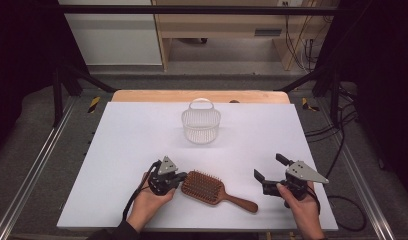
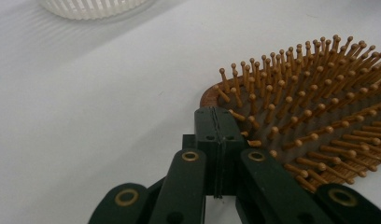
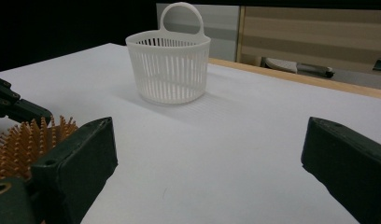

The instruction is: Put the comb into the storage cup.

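i find the brown wooden paddle hairbrush (image 1: 206, 188) lying bristles-up on the white table (image 1: 132, 150), near its front edge. left gripper (image 1: 178, 178): jaws pressed together against the brush head's rim, holding nothing. right gripper (image 1: 270, 168): jaws spread, empty. i judge the brush light and rigid; grasp the smooth handle, not the bristles.

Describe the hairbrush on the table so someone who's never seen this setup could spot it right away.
Start from the white table: a white slatted basket stands toward its far side. Nearer the front edge, between the left claw and right claw, lies the hairbrush. It is the one brown wooden thing there, bristles up, handle toward the right.
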Available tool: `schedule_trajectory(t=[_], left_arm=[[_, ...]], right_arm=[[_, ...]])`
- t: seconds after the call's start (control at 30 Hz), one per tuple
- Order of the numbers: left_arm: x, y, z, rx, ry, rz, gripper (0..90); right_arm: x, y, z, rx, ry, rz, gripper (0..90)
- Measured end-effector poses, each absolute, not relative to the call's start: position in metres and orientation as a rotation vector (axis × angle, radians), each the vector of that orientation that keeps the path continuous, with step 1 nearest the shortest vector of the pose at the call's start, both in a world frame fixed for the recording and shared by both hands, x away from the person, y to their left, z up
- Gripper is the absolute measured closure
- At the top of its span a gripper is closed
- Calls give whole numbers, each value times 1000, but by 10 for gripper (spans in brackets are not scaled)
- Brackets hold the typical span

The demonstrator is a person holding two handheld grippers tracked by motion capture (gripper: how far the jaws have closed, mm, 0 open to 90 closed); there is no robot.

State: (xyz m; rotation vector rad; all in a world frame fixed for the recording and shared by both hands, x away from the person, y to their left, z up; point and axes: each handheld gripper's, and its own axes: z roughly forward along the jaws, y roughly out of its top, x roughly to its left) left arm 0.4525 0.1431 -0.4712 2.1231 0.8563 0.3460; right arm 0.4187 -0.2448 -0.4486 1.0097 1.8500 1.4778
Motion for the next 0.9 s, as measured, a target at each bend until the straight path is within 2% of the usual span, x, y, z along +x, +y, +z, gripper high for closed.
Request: schedule_trajectory(t=[0.2,0.43,0.73,0.83,0.9], left_arm=[[452,149,-472,2086,863,365,900],[437,193,-460,1919,889,556,900],[419,243,-439,1775,921,719,897],[415,256,-440,1731,934,748,770],[414,260,-440,1724,948,760,635]], right_arm=[[418,-245,-448,1011,1849,1476,37],[417,-241,-447,989,1894,1461,42],[415,-229,-445,970,1960,1443,77],[415,-224,-442,969,2033,1421,87],[415,-221,-440,974,2077,1401,89]])
